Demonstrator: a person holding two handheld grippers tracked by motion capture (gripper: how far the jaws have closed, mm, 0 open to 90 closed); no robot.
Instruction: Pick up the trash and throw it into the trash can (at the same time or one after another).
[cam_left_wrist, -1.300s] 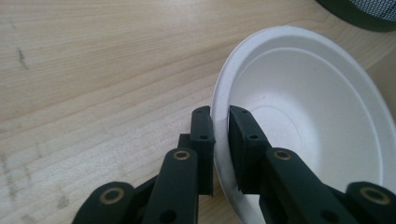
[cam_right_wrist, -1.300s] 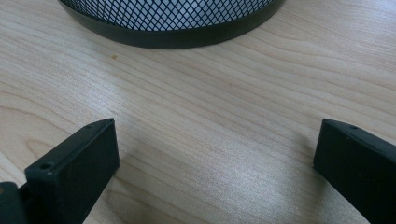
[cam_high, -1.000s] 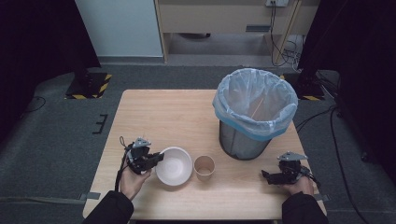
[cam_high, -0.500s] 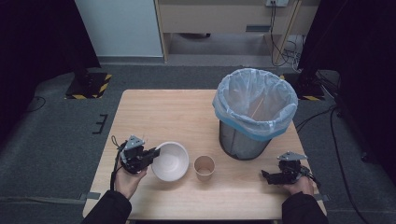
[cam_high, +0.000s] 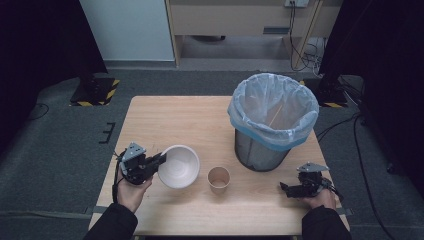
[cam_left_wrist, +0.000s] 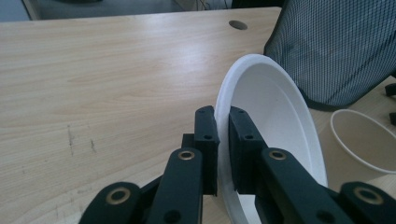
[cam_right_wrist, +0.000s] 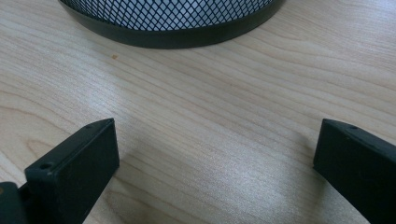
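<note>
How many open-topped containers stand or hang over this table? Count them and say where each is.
3. The white bowl is tilted, its rim clamped in the left tongs at the table's left. The paper cup stands beside it. The lined mesh bin stands at the right.

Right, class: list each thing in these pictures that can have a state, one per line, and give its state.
white bowl: tilted, rim pinched in the left gripper's jaws
left gripper: shut on the bowl's rim
right gripper: open, nothing between its jaws, low over the table
paper cup: upright, looks empty
mesh bin: upright, lined with a blue bag
</note>
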